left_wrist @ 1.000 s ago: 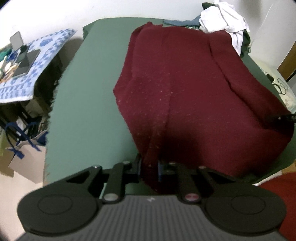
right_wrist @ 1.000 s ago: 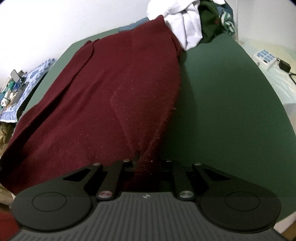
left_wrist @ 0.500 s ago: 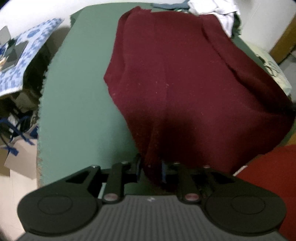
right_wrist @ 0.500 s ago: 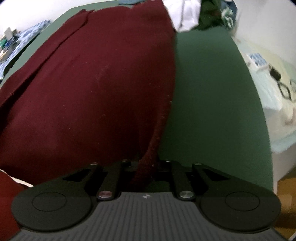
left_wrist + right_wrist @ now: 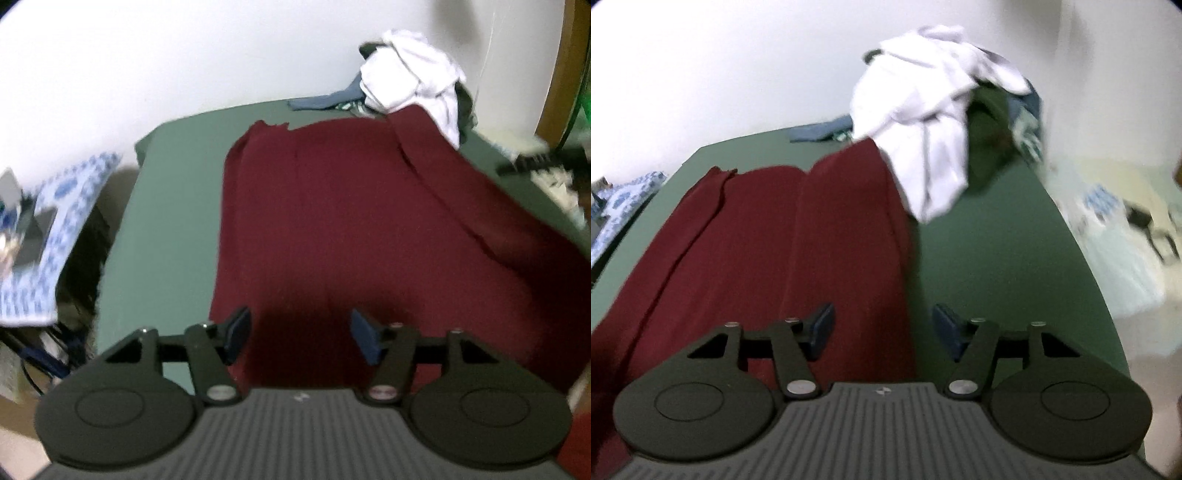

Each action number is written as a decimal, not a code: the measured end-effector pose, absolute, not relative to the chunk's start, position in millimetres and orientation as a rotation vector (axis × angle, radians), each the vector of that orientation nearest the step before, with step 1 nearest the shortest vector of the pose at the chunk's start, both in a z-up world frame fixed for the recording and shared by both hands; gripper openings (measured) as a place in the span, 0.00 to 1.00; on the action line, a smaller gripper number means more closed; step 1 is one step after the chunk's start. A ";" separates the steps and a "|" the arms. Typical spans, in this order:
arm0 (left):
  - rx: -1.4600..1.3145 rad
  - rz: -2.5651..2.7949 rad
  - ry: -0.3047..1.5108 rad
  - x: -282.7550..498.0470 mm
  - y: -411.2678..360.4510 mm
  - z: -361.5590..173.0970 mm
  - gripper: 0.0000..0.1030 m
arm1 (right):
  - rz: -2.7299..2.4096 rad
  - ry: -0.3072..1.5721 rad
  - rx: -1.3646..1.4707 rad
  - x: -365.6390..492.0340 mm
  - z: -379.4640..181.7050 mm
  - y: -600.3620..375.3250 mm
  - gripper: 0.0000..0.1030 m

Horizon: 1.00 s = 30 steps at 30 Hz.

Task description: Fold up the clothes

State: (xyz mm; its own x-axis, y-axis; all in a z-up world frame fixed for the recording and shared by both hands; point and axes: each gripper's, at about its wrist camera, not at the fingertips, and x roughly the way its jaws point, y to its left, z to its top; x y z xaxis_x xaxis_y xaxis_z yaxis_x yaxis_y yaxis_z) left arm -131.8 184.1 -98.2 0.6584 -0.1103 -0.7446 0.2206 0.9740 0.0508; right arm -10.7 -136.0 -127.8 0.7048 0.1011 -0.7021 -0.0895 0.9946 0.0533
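Claws left and right have just been opening, released above the maroon garment's near edge.

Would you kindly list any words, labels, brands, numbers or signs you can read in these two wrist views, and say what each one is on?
No readable text in either view.
Left gripper body: a small pale mark, no letters legible.
Right gripper body: the same kind of mark, too small to read.
Blue patterned cloth: a print only, blurred.
Maroon garment: no label visible.
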 end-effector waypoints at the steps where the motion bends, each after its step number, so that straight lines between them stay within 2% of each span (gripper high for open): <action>1: 0.162 -0.171 0.839 -122.2 175.4 -106.4 0.57 | 0.116 0.774 -0.012 3.7 -132.2 -127.2 0.51; 3: 0.192 -0.147 0.864 -101.9 160.1 -119.1 0.51 | 0.117 0.752 -0.049 29.7 -139.1 -113.3 0.49; 8: 0.203 -0.066 0.893 -78.6 156.2 -137.5 0.52 | 0.092 0.714 -0.118 77.4 -154.2 -97.5 0.55; 10: 0.191 -0.037 0.917 -74.8 158.4 -144.3 0.49 | 0.082 0.730 -0.117 92.8 -164.4 -96.6 0.52; 11: 0.184 -0.026 0.927 -74.0 159.6 -147.3 0.48 | 0.087 0.745 -0.114 98.3 -169.7 -97.2 0.46; 12: 0.182 -0.018 0.930 -72.9 158.8 -149.5 0.48 | 0.099 0.764 -0.115 102.8 -174.5 -97.3 0.27; 13: 0.182 -0.013 0.926 -73.0 157.8 -150.1 0.46 | 0.113 0.777 -0.117 105.9 -177.9 -97.3 0.03; 17: 0.163 0.009 0.922 -70.2 155.6 -150.3 0.39 | 0.132 0.764 -0.087 98.3 -165.9 -109.5 0.01; 20: 0.115 0.033 0.927 -66.7 162.6 -147.1 0.23 | 0.111 0.723 0.010 88.1 -146.7 -136.3 0.01; 24: 0.075 0.053 0.936 -64.2 170.1 -144.7 0.21 | 0.087 0.715 0.104 81.3 -133.0 -170.2 0.03; 28: 0.093 0.064 0.940 -61.6 164.9 -144.2 0.16 | 0.051 0.687 0.034 81.4 -132.5 -165.8 0.02; 29: 0.100 0.066 0.942 -60.7 163.2 -144.5 0.16 | 0.064 0.696 0.048 83.8 -134.4 -166.0 0.03; 30: 0.109 0.067 0.943 -59.4 162.2 -144.5 0.16 | 0.079 0.711 0.063 86.8 -137.1 -166.8 0.10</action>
State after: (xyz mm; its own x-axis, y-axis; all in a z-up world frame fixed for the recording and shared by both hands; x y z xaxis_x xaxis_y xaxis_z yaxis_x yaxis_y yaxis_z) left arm -59.4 162.2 -144.5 0.5862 0.1048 -0.8034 -0.0098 0.9924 0.1223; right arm 86.8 -166.8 -137.1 0.7547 0.0941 -0.6493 -0.0512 0.9951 0.0847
